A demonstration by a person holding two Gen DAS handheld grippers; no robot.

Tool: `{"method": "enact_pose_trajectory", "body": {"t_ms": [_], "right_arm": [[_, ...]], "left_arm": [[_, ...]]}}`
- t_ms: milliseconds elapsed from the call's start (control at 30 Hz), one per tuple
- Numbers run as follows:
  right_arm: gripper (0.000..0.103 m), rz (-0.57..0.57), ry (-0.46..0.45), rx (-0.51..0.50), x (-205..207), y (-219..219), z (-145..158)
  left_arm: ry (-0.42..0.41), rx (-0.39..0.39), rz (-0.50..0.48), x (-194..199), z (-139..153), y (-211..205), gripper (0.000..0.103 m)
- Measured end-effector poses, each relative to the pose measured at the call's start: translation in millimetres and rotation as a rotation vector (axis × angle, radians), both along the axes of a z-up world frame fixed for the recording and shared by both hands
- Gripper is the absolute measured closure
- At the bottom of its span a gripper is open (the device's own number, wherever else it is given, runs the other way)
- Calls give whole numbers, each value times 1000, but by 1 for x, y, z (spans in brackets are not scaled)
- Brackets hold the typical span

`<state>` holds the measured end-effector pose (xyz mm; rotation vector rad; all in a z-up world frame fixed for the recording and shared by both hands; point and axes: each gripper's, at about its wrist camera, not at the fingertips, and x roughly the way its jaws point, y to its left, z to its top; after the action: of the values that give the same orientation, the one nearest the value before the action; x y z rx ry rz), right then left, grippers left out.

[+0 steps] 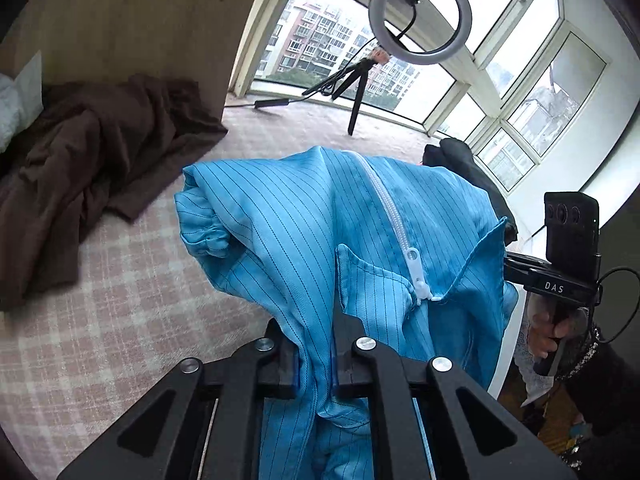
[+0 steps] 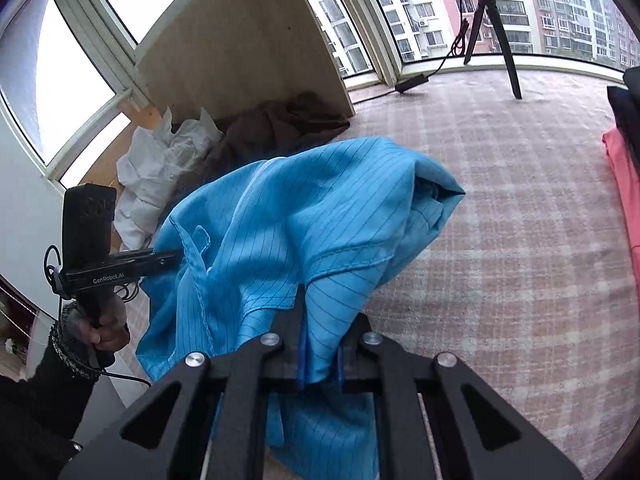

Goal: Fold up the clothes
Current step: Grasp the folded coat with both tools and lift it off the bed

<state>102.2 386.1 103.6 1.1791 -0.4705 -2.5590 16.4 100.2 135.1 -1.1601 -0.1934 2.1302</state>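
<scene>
The left gripper (image 1: 316,354) and right gripper (image 2: 320,354) each pinch the blue jacket (image 1: 304,216) (its lower half is cut off by the gripper bodies).

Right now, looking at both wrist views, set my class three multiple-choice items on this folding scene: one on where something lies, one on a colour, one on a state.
1. Where does the brown cloth lie?
A. Heaped at the foot of the wooden panel
B. Hung over the tripod
C. Under the pink garment

2. What colour is the zip on the blue striped garment?
A. Black
B. White
C. Red

3. How is the blue striped garment held?
A. Spread flat on the checked cover
B. Held by the left gripper alone
C. Clamped in both the left gripper and the right gripper

Answers:
1 A, it is bunched against the panel's base.
2 B, the teeth and pull are white against the blue.
3 C, each wrist view shows blue fabric pinched between its fingers.
</scene>
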Motion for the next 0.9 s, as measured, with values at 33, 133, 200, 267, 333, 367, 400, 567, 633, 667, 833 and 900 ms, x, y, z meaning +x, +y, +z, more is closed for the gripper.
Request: {"method": "enact_pose_trajectory", "body": {"t_ms": [33, 133, 200, 267, 333, 367, 400, 567, 633, 667, 833, 900], "right_arm": [[94, -7, 17, 8, 4, 7, 10], [94, -29, 67, 33, 18, 27, 41], [94, -49, 100, 52, 27, 43, 60], [94, -79, 123, 67, 35, 69, 74], [94, -105, 134, 95, 46, 108, 85], [94, -117, 139, 110, 52, 128, 91], [94, -130, 144, 126, 58, 149, 96], [94, -194, 167, 203, 86, 251, 122], [94, -206, 163, 238, 89, 294, 129], [94, -210, 158, 249, 89, 316, 132], [94, -223, 121, 279, 73, 406, 127], [94, -208, 98, 299, 60, 430, 120]], "left_arm": [[20, 9, -12, 2, 11, 8, 95], [79, 28, -56, 7, 42, 38, 94], [108, 30, -86, 8, 58, 68, 94], [129, 38, -121, 6, 70, 102, 94], [143, 48, -151, 3, 80, 143, 94], [149, 53, -160, 0, 83, 166, 94], [155, 59, -170, -2, 87, 189, 94], [183, 85, -216, -15, 104, 306, 94], [194, 94, -233, -20, 111, 353, 94], [200, 92, -237, -22, 111, 372, 94], [191, 58, -244, -44, 103, 443, 94], [181, 34, -241, -54, 92, 463, 94]]}}
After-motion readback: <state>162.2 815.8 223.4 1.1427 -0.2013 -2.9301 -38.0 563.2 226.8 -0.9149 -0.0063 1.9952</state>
